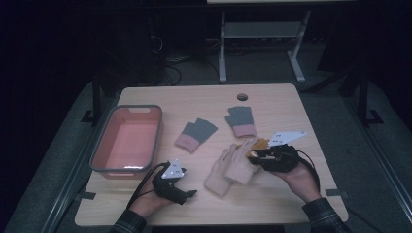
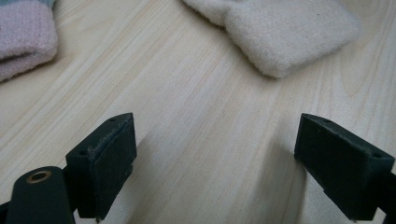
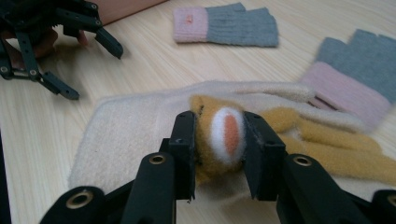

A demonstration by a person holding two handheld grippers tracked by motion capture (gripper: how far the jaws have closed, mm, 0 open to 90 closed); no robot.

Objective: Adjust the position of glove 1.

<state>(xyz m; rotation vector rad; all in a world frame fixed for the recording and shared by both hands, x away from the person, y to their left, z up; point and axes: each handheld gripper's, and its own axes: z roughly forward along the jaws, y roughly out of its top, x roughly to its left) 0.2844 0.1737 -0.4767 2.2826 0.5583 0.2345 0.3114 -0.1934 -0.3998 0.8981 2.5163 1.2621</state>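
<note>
While the right gripper (image 3: pixel 219 154) clamps its two black jaws on the mustard-yellow fleece glove (image 3: pixel 299 140), pinching a bunched part that bears a white and orange patch, the left gripper (image 2: pixel 215 158) rests low over the pale wooden table (image 1: pixel 272 199) with its jaws spread wide and nothing between them. In the high view the yellow glove (image 1: pixel 260 144) sits at about three o'clock from the table's middle, lying on the cream fleece gloves (image 1: pixel 232 167), which stretch from there toward six o'clock. The left gripper (image 1: pixel 176 187) is at roughly seven o'clock, just beside the cuff of the cream pair. Two grey knitted fingerless gloves with pink cuffs lie apart from each other: one (image 1: pixel 196 134) near the middle, the other (image 1: pixel 241 121) at about one o'clock. A salmon-pink plastic tub with a grey rim (image 1: pixel 127 141) stands at nine o'clock; it looks empty, though the light is dim
</note>
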